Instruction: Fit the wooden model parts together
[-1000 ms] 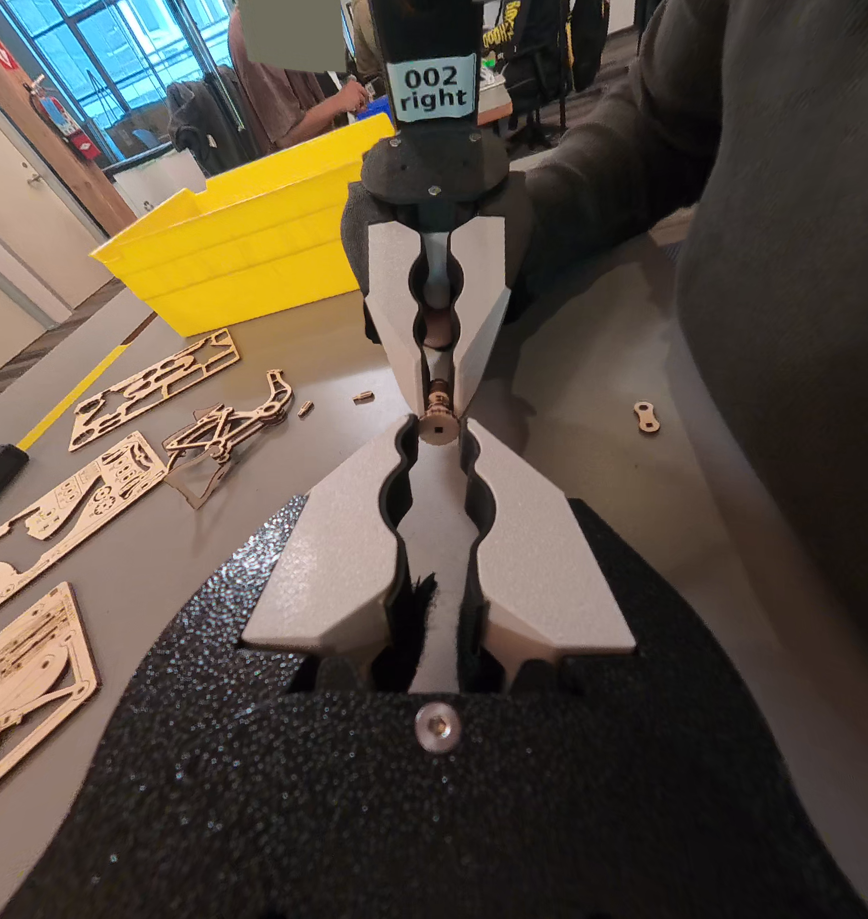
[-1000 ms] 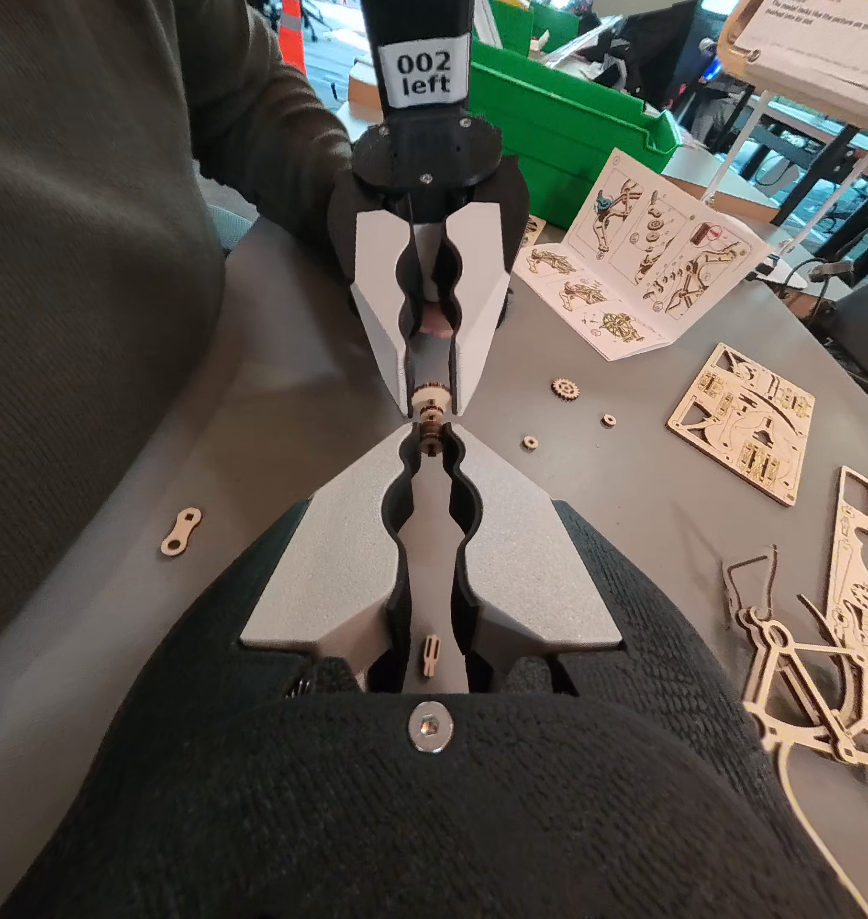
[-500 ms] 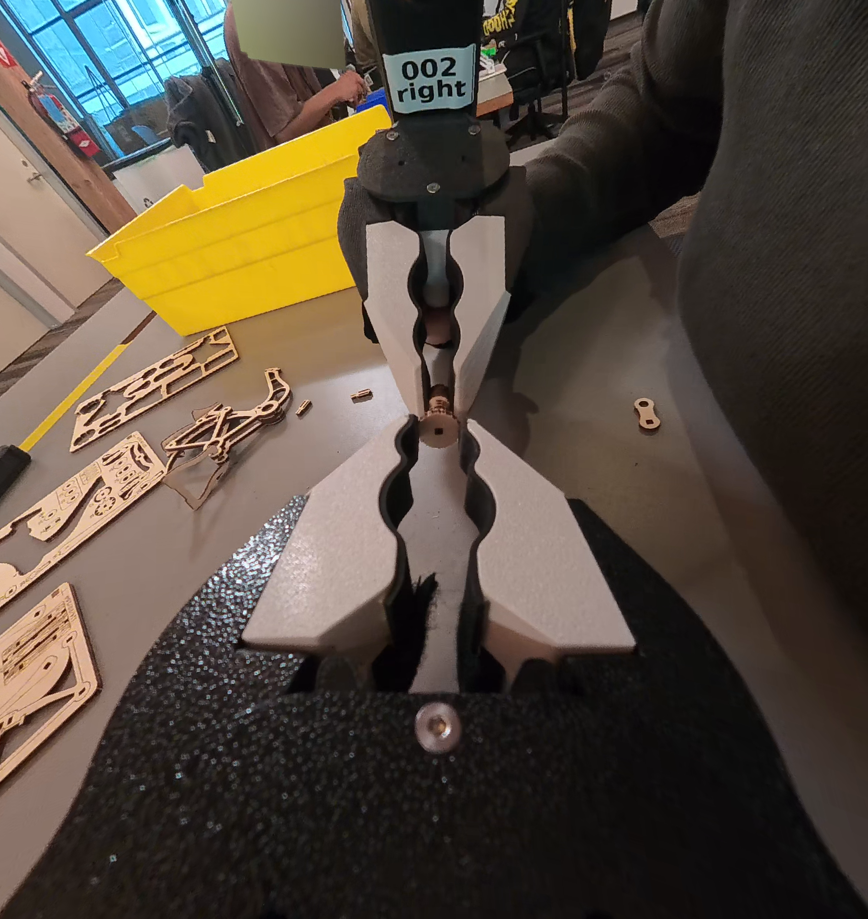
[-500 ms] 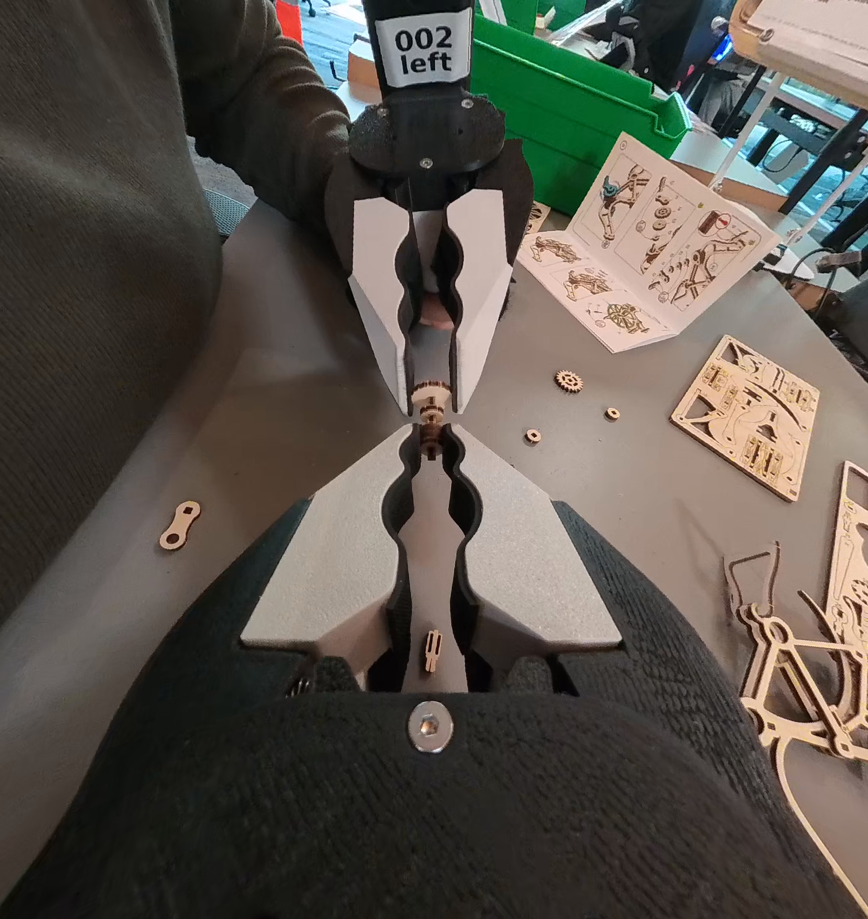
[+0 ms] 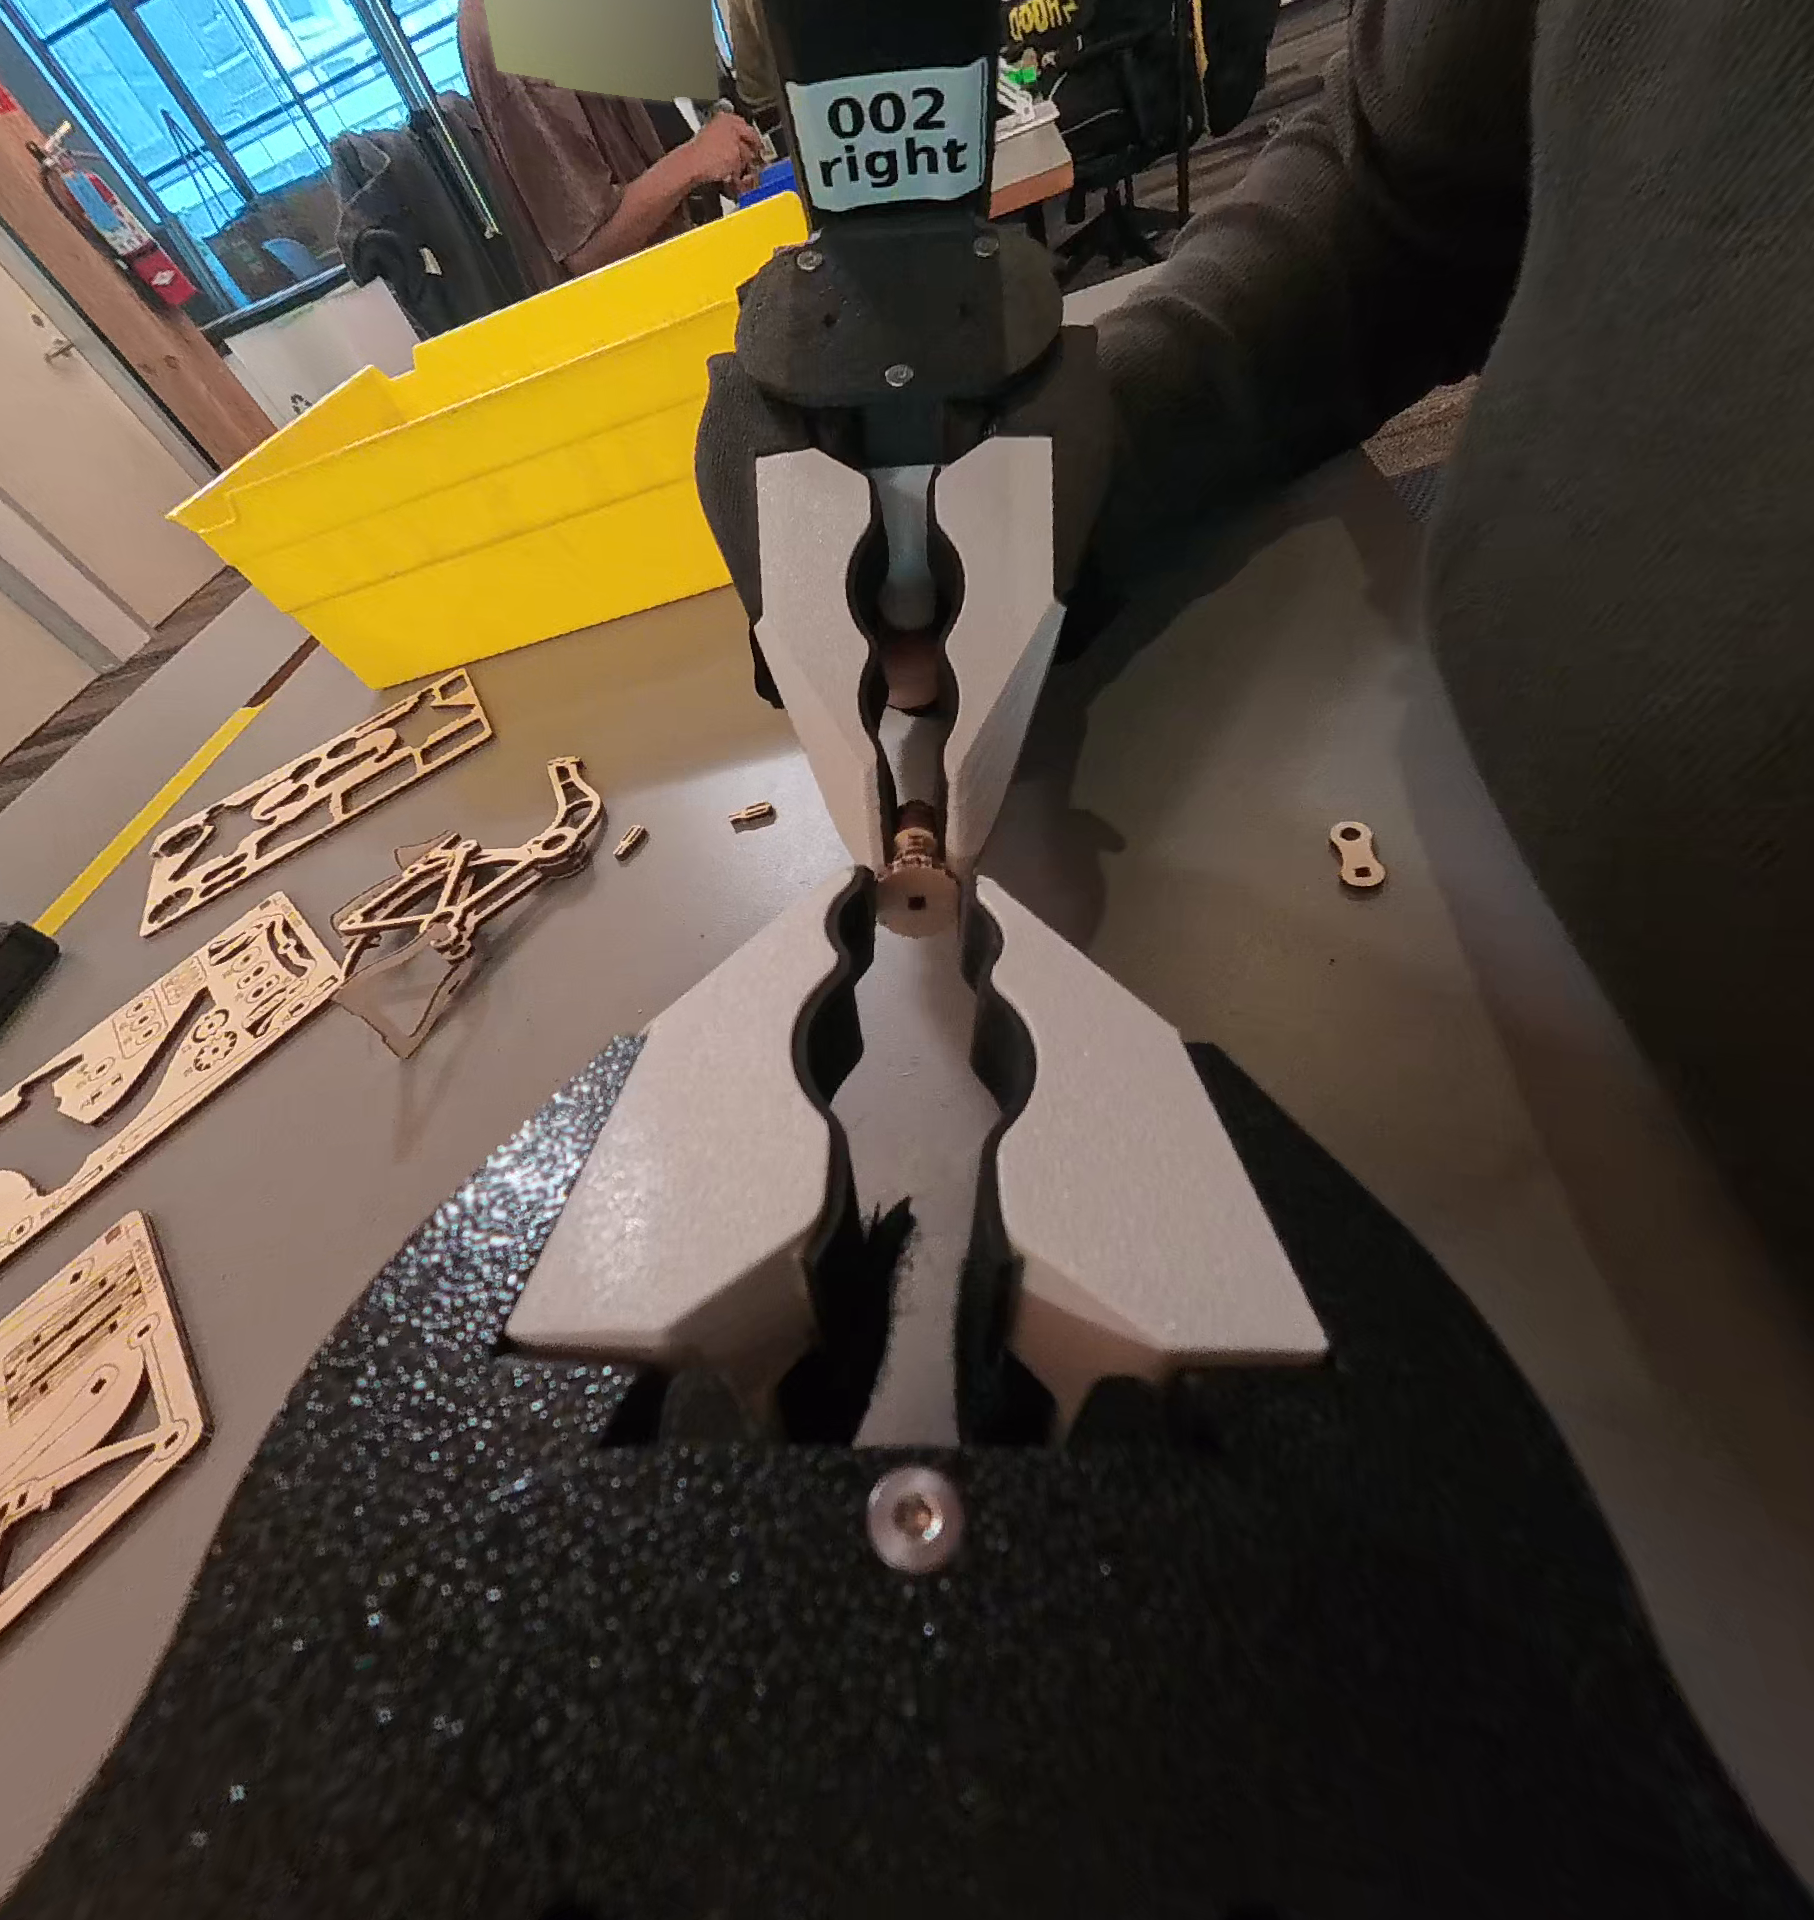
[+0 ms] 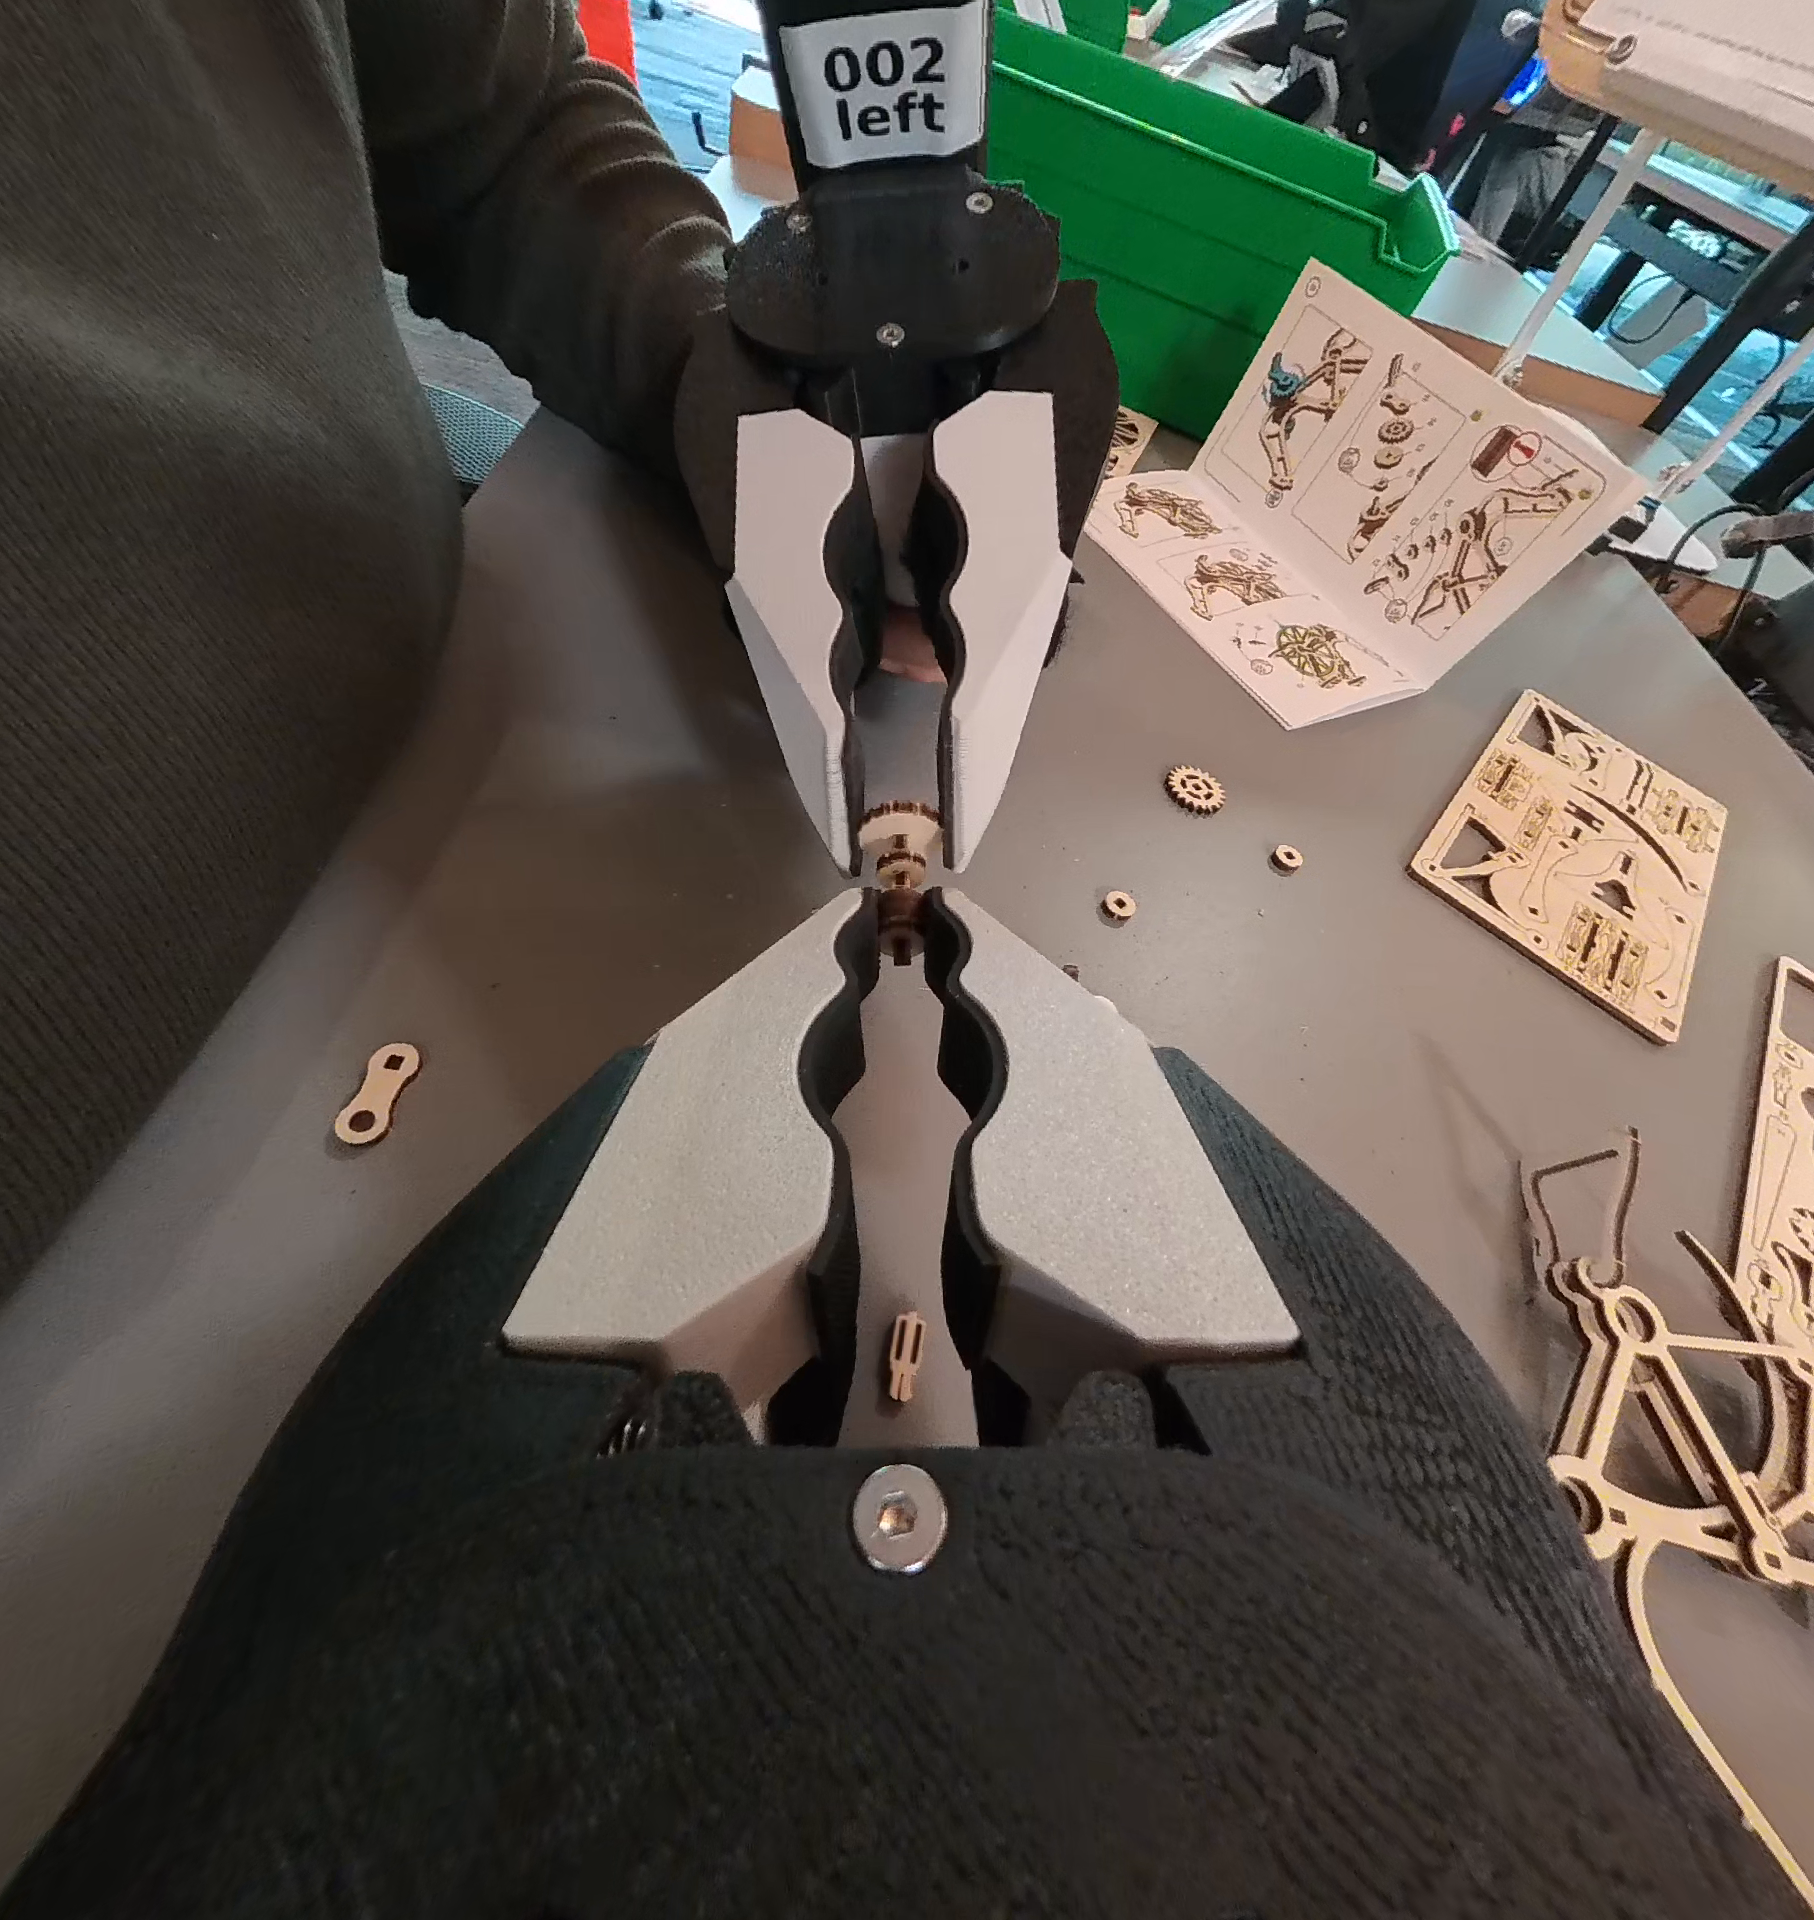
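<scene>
Fingers, left gripper (image 5: 915,902): pale grey, tips clamped on a round wooden disc (image 5: 917,905) with a square hole in its face; seen from the far side (image 6: 895,844) pinching the same disc (image 6: 895,831).
Fingers, right gripper (image 6: 895,914): tips closed on a small dark gear piece (image 6: 897,918); from the left wrist view (image 5: 916,831) gripping that piece (image 5: 917,819) just behind the disc.
Held parts: lined up tip to tip above the table (image 6: 612,790), touching or very nearly so; whether seated cannot be told.
Loose peg (image 6: 905,1351): flat on the table, showing in the gap at the base of the right fingers.
Link piece (image 6: 376,1095): small two-hole bar, alone near the table edge closest to the person (image 5: 1357,854).
Small gear (image 6: 1193,790): on the table beside two tiny rings (image 6: 1118,904), near the instruction sheet (image 6: 1381,520).
Instruction sheet: folded open, toward the far edge in front of a green bin (image 6: 1194,197).
Part sheets: cut wooden panels (image 6: 1568,862) toward the right edge; more panels (image 5: 311,800) toward the left edge.
Partly built frame (image 5: 467,883): lying flat among the left panels.
Yellow bin (image 5: 487,488): at the far left edge of the table.
</scene>
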Tool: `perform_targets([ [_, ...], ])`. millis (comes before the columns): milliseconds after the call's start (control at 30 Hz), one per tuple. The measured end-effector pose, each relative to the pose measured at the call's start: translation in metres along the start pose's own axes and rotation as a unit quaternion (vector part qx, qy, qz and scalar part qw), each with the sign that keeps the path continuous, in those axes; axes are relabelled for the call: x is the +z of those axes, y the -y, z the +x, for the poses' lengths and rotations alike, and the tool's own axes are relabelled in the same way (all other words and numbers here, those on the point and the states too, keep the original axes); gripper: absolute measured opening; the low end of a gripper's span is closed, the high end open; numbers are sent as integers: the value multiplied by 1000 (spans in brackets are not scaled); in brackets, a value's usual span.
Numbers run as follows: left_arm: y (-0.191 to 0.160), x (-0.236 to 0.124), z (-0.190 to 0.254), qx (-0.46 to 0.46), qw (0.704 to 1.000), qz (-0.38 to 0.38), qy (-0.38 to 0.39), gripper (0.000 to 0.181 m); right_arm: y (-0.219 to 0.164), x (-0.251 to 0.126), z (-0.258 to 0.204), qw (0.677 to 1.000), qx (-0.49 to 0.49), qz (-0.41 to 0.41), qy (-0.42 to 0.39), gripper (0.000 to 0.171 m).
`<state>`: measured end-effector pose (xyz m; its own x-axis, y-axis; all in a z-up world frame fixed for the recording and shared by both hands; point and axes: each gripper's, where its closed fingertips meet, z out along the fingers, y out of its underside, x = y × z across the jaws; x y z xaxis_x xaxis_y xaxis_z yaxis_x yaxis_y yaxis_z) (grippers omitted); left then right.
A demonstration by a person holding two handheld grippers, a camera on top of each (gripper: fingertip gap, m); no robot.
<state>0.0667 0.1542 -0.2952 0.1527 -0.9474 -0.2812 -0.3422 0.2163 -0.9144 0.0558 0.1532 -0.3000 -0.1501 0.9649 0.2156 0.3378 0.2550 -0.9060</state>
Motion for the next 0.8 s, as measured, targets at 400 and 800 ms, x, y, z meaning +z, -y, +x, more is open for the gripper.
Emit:
perform_targets([
  [400,-6,1,-5,-25,999,-21,3,14,1,1,5,997,-58,3,-41,6],
  [800,-1,-3,-5,12,1000,4,17,14,7,0,5,999,24,23,-15,6],
])
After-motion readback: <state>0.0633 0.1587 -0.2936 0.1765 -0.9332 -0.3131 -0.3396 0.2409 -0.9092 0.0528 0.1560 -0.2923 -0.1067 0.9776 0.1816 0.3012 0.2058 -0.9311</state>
